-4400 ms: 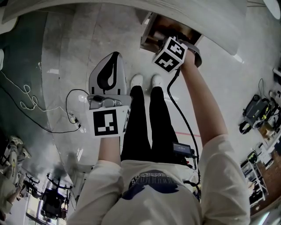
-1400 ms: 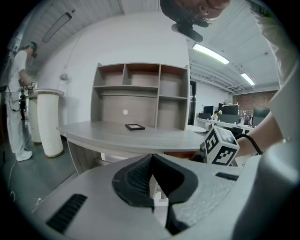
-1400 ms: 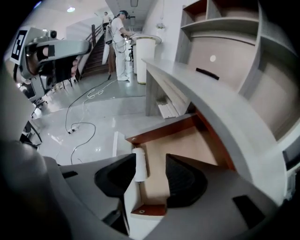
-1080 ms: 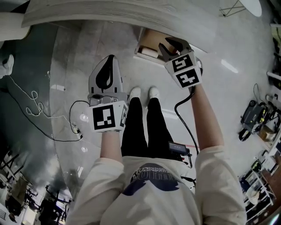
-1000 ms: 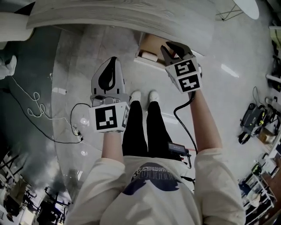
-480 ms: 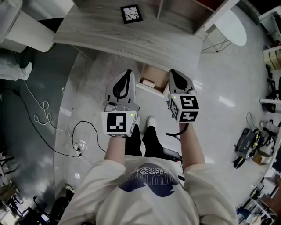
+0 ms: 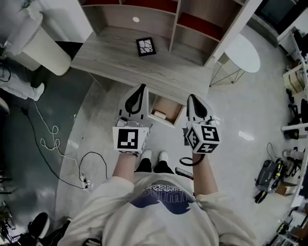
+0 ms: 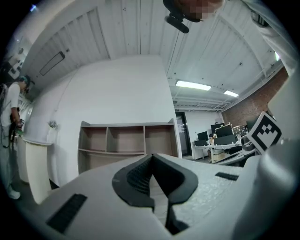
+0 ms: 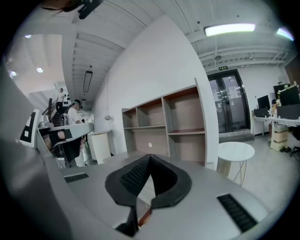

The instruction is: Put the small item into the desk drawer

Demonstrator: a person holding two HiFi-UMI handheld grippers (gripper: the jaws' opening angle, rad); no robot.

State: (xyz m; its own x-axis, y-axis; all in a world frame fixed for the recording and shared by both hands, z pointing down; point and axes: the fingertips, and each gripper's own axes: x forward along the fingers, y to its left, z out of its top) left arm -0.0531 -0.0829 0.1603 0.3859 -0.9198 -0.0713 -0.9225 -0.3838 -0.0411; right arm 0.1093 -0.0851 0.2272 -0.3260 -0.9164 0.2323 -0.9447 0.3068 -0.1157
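Observation:
The desk drawer point(image 7: 174, 108) stands pulled out under the front edge of the grey wooden desk point(image 7: 120, 60). A small pale item point(image 7: 159, 114) lies inside it at the left. My left gripper point(image 7: 140, 87) hangs above the drawer's left side, shut and empty, and its tips point(image 8: 151, 157) meet. My right gripper point(image 7: 191, 97) is over the drawer's right side, jaws also shut with nothing between them point(image 9: 150, 157). Both point level toward the desk and its shelf unit.
A black-framed tile point(image 7: 146, 46) lies on the desk before the open shelf unit point(image 7: 144, 9). A round white side table point(image 7: 243, 53) stands to the right, a white bin point(image 7: 41, 45) to the left. Cables point(image 7: 53, 139) trail on the floor at the left.
My right gripper's jaws, open at the drawer a second ago, have shut empty. Both grippers have risen away from the drawer, and the desk top has come into the head view.

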